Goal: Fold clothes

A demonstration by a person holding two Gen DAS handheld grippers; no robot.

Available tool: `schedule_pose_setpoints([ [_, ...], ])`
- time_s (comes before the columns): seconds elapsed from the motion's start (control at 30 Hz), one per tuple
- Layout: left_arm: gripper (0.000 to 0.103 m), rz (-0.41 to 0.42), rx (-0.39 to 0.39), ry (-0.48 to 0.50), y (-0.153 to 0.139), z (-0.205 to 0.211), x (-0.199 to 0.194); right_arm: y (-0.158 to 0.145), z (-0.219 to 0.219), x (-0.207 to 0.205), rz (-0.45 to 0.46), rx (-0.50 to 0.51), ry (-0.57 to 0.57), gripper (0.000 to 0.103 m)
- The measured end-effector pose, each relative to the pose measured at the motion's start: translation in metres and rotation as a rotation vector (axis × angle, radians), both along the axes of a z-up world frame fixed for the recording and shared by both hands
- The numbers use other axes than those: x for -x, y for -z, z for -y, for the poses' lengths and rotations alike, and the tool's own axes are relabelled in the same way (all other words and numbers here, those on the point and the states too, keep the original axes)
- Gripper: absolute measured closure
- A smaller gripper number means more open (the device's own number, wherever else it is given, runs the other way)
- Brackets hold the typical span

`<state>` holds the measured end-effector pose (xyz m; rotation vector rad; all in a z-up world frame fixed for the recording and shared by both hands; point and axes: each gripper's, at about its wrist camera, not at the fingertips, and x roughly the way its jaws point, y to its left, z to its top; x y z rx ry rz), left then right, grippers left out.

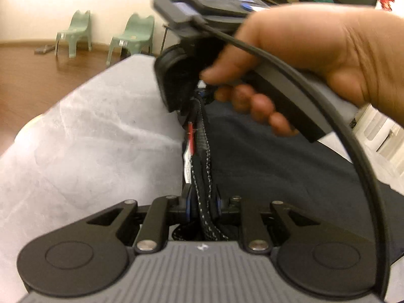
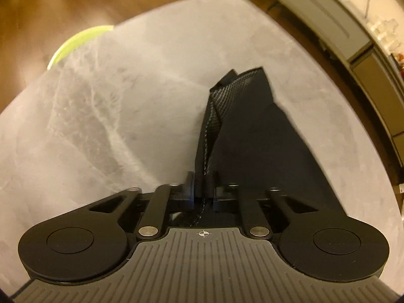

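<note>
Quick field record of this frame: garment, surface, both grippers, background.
garment: dark navy fabric garment with a grey mesh edge, partly lifted off the surface
surface: pale grey marbled tabletop
left gripper: jaws shut on the garment's bunched mesh edge
right gripper: jaws shut on the garment's edge; seen from the left wrist, a person's hand holds it
background: two pale green plastic chairs on a brown wooden floor; a lime green round object past the table edge

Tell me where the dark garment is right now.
The dark garment is pinched by its edge in both grippers, right gripper and left gripper, draping onto the grey table.
</note>
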<state>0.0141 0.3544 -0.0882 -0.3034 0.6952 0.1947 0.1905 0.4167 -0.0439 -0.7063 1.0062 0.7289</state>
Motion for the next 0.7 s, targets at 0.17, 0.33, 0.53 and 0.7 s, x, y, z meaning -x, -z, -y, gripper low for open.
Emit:
schedule_pose_setpoints([
  [0.17,0.087,0.093,-0.155,0.056,-0.03,0.054,0.011,-0.056,0.087,-0.001,0.0,-0.276,0.077,0.095],
  [0.33,0.086,0.182,-0.196,0.173,-0.053,0.14,0.021,-0.087,0.229,-0.007,-0.073,-0.557,0.237,0.095],
  [0.53,0.072,0.077,-0.264,0.366,-0.013,0.244,0.006,-0.017,0.378,-0.027,-0.164,-0.67,0.459,0.095],
  [0.7,0.067,0.078,-0.228,0.456,0.002,0.25,0.01,0.051,0.434,-0.038,-0.212,-0.665,0.572,0.094],
])
